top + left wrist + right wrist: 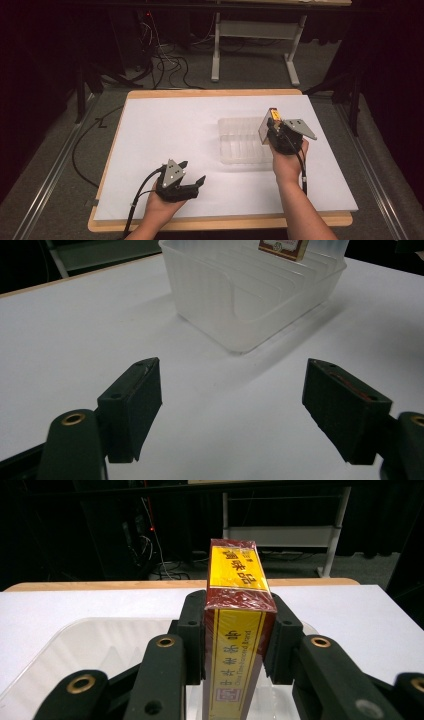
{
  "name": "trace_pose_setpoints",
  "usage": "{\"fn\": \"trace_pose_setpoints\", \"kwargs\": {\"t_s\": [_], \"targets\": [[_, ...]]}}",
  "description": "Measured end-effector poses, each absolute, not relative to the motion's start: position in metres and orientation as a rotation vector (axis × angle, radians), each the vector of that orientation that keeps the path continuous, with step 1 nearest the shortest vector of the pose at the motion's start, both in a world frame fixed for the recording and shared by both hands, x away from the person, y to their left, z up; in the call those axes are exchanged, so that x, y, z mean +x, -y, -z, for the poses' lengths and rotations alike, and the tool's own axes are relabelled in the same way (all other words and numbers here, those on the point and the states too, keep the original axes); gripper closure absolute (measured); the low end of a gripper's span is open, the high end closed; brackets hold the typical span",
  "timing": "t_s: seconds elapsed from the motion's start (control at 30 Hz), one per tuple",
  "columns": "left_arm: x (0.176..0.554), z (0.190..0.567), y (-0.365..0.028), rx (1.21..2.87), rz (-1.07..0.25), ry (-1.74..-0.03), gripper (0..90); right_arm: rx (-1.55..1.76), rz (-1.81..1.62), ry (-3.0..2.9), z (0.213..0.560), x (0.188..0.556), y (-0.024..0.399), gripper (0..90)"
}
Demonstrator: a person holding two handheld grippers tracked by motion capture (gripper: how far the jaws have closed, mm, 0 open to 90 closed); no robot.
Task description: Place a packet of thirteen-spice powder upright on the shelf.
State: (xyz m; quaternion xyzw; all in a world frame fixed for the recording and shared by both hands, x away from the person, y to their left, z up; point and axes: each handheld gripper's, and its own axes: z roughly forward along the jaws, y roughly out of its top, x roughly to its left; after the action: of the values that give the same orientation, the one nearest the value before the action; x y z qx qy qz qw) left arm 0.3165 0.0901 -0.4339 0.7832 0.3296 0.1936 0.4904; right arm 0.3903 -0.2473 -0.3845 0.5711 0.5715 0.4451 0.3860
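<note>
A red and yellow box (273,116) with printed characters is clamped upright between the jaws of my right gripper (271,131), held over the right end of a clear plastic bin (239,141). In the right gripper view the box (237,610) stands between the two pads of the right gripper (236,630), with the bin (75,645) below. My left gripper (193,171) rests low near the front left of the sheet, open with nothing between its jaws. The left gripper view has the left gripper (232,370) facing the ribbed bin (240,300) and the box (282,247) above it.
A white sheet (175,130) covers the wooden table (215,93). Behind the table stand a grey desk frame (216,60) and loose cables (170,65) on the floor. Bare sheet lies to the left of the bin and between the two hands.
</note>
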Motion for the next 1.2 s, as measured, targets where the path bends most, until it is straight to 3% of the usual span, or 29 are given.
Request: {"fn": "trace_pose_setpoints", "kwargs": {"t_s": [1.2], "targets": [[0.317, 0.435, -0.09, 1.908, -0.469, -0.796, 24.3, 1.466, -1.021, -1.532, 0.427, 0.4, 0.236, 67.4]]}}
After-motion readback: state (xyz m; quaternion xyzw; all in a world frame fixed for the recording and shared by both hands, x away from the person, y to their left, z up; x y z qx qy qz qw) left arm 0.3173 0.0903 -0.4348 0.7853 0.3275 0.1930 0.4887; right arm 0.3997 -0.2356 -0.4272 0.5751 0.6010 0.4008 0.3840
